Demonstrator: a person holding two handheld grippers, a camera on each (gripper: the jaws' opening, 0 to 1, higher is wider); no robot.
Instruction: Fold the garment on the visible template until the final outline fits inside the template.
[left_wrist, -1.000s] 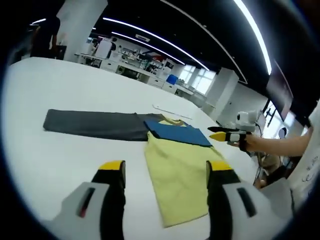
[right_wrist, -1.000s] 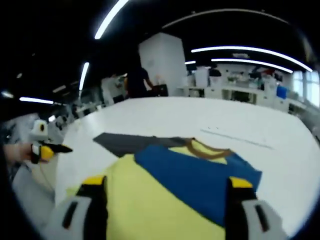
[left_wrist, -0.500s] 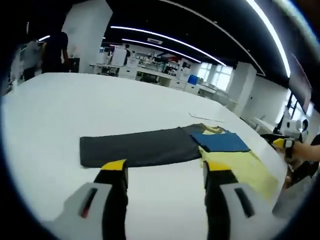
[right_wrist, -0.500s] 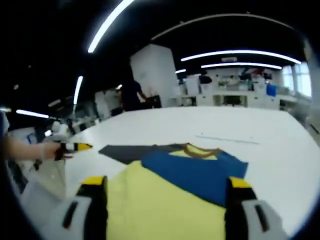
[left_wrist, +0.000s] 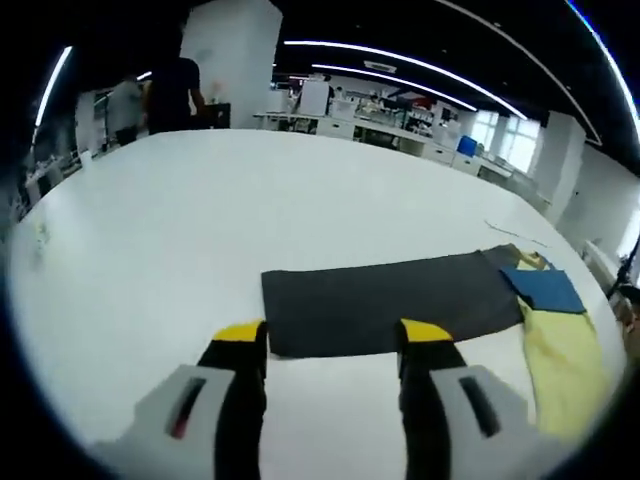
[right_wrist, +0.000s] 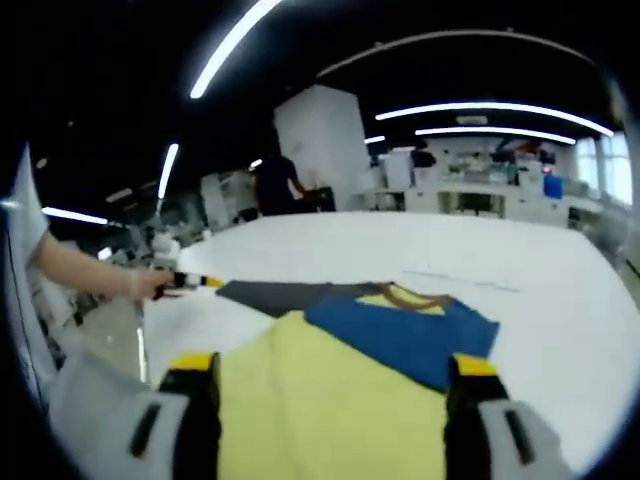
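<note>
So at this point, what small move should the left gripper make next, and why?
Probably lower the left gripper onto the near edge of the dark grey template. Its fingers are spread and empty, sitting right at that edge. The yellow and blue garment lies past the template's far end, between the open right gripper fingers, so little of it is on the template yet.

Both grippers (left_wrist: 325, 335) (right_wrist: 325, 365) have grey bodies and black, yellow-tipped jaws.
</note>
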